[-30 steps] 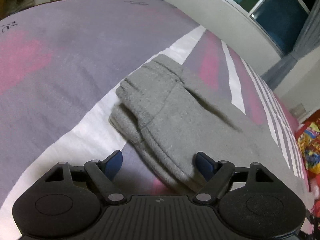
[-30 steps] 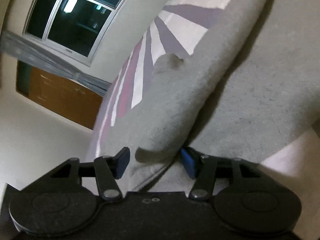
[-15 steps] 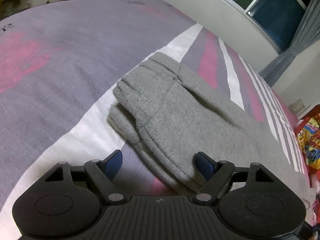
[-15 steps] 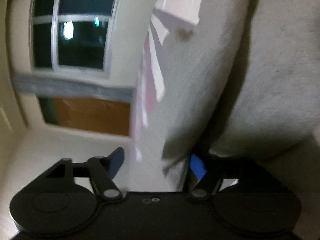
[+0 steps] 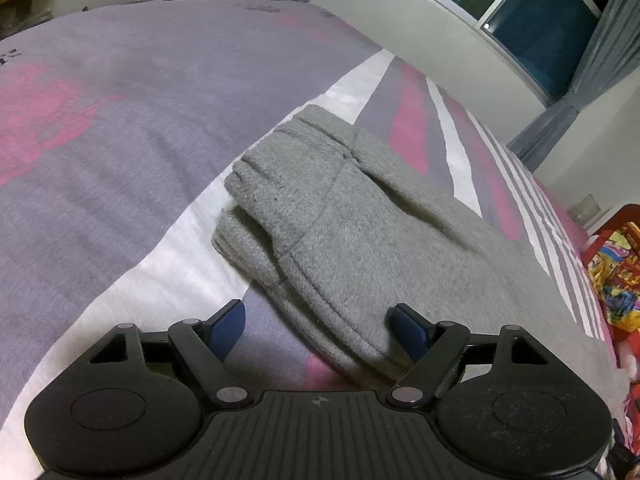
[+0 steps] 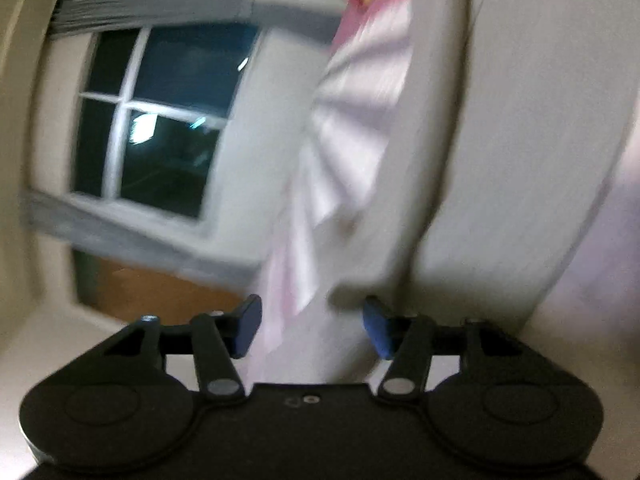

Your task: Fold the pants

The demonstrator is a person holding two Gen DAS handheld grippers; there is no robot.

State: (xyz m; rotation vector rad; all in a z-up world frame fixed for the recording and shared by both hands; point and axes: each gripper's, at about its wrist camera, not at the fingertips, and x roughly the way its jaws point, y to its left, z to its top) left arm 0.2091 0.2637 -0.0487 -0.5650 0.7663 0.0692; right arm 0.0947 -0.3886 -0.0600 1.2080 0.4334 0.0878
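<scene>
Pants (image 5: pixel 360 240) folded, long axis running diagonally across bedspread (image 5: pixel 120 140)

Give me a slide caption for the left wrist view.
Open left tool poised at the near edge of folded grey pants on a striped bed.

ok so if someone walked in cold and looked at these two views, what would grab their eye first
First the grey pants, folded into a thick bundle in the middle of the left wrist view, lying on the purple, pink and white striped bedspread. The left gripper stands open at their near edge. The right wrist view is motion-blurred: the right gripper, jaws closing with nothing clearly pinched, and a dark window at left.
</scene>
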